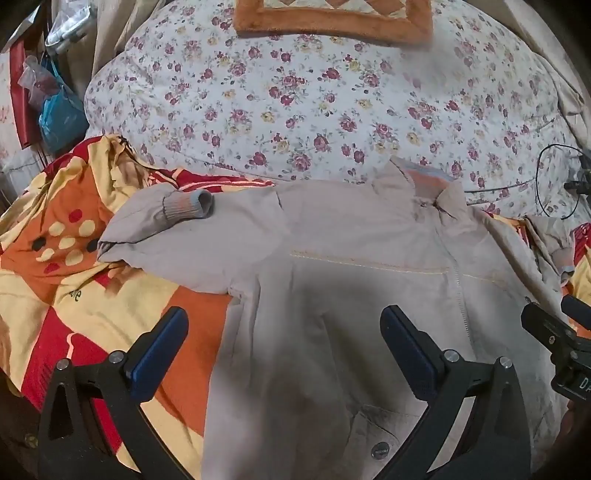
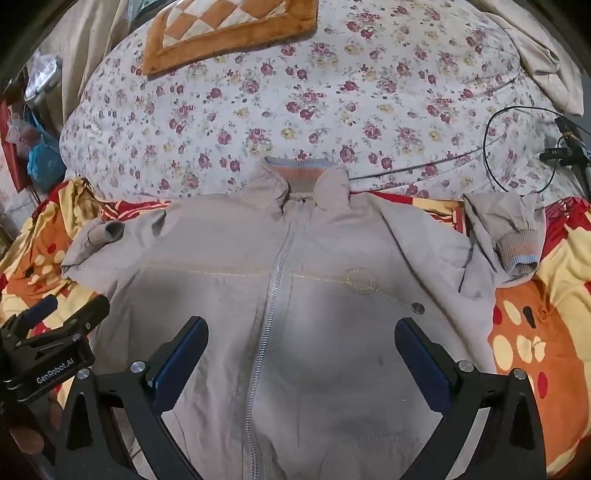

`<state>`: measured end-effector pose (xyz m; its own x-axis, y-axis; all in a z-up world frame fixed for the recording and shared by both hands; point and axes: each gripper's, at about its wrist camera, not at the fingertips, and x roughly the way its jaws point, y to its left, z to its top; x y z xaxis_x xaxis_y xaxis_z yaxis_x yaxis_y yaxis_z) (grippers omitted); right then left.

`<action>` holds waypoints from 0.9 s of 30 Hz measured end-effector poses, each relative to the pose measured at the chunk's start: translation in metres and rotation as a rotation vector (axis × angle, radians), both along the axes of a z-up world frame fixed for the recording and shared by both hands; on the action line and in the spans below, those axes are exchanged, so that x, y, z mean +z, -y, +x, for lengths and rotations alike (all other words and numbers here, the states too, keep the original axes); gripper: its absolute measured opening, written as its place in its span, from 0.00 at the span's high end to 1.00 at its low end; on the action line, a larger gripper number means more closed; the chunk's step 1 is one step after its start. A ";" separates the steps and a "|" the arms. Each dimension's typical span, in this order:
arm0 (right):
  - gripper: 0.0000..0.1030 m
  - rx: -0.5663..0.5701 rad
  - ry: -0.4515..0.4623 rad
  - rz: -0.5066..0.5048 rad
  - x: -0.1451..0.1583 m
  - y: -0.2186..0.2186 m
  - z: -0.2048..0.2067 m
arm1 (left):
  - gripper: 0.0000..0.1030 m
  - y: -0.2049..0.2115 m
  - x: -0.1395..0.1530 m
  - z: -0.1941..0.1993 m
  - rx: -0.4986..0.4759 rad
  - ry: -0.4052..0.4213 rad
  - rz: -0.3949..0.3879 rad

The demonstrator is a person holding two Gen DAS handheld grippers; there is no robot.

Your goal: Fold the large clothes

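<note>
A large beige zip-up jacket [image 1: 351, 266] lies front up and zipped on the bed, its striped-lined collar [image 2: 303, 181] pointing away from me. Its left sleeve is bent inward, cuff [image 1: 192, 208] resting near the shoulder. The right sleeve is bunched, with its ribbed cuff [image 2: 517, 254] off to the side. My left gripper [image 1: 284, 321] hovers open over the jacket's left edge with nothing between its blue pads. My right gripper [image 2: 301, 326] is open above the chest, just right of the zipper [image 2: 273, 295], also empty. Each gripper shows at the edge of the other's view.
The jacket rests on a red, orange and yellow patterned sheet [image 1: 74, 240]. Behind it bulges a floral quilt [image 2: 295, 96] with an orange checkered cushion [image 2: 229, 29] on top. A black cable [image 2: 517, 147] loops at the right. Bags [image 1: 59, 110] hang at the far left.
</note>
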<state>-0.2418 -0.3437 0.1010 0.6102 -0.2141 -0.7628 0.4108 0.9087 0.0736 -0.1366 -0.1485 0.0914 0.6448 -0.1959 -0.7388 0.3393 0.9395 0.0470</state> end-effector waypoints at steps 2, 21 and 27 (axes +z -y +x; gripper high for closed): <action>0.02 0.000 -0.002 0.004 -0.002 -0.001 0.000 | 0.00 0.002 -0.002 0.000 0.000 0.002 0.008; 0.02 -0.002 -0.021 0.010 -0.011 0.006 0.013 | 0.00 0.006 -0.016 0.007 0.001 -0.019 0.029; 0.02 -0.010 -0.033 0.006 -0.013 0.008 0.017 | 0.00 0.009 -0.020 0.008 0.002 -0.030 0.032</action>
<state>-0.2252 -0.3519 0.0880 0.5821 -0.2160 -0.7839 0.4226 0.9040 0.0647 -0.1284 -0.1570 0.0718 0.6228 -0.1704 -0.7636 0.3390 0.9384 0.0671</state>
